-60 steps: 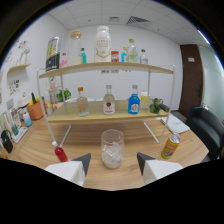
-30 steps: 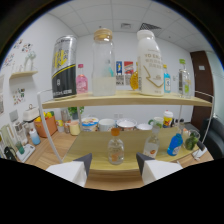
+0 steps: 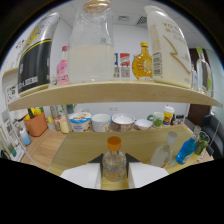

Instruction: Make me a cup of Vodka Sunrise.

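— Where is the bottle for the drink?

— A small clear bottle with an orange cap (image 3: 114,161) stands on the lower shelf (image 3: 80,150), right between the two white fingers of the tongs (image 3: 114,175). The fingers sit close at either side of its body; I cannot tell whether they press on the glass or leave a gap.

— What crowds it?

— Just to its right a clear bottle (image 3: 165,150) leans, and beyond that a blue bottle (image 3: 186,150) and a green one (image 3: 201,143) near the shelf's end. Behind it runs a row of round tubs (image 3: 81,121) and bowls (image 3: 123,121) along the back, with a yellow-lidded jar (image 3: 168,114) further right.

— And overhead?

— The upper shelf (image 3: 115,94) spans the whole width, its front edge well above the orange cap. On it stand a dark can with yellow print (image 3: 37,55), a large glass jar of pale liquid (image 3: 91,50), a tall white carton (image 3: 168,47), a small pink bottle (image 3: 63,65) and an amber bottle (image 3: 142,62).

— Any free room?

— The lower shelf is bare to the left of the bottle and in front of the tubs. Further left, on the worktop, stands an orange pot (image 3: 36,123) with a plant.
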`<action>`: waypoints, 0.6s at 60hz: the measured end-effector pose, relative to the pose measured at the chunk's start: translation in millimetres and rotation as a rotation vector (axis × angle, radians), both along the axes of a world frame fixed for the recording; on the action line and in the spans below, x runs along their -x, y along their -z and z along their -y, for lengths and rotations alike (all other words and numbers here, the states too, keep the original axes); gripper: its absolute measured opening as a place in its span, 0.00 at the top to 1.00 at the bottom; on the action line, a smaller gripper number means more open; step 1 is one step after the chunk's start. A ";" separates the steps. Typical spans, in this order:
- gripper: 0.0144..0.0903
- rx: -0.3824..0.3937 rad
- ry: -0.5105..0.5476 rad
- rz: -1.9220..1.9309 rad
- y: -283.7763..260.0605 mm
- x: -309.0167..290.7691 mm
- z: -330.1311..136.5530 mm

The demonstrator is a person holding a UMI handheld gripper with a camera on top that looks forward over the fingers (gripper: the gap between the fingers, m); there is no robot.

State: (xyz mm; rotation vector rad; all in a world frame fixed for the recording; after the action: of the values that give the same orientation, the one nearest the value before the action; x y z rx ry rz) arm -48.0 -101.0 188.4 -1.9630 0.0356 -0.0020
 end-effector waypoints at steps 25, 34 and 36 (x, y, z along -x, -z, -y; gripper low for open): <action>0.72 -0.068 -0.035 0.007 -39.6 4.0 53.6; 0.72 -0.098 -0.036 -0.002 -49.3 5.8 88.8; 0.72 -0.096 -0.036 -0.004 -48.6 6.1 95.4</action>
State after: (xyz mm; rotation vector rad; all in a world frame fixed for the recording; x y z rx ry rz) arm -54.1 -196.4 237.1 -1.8671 0.0033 0.0269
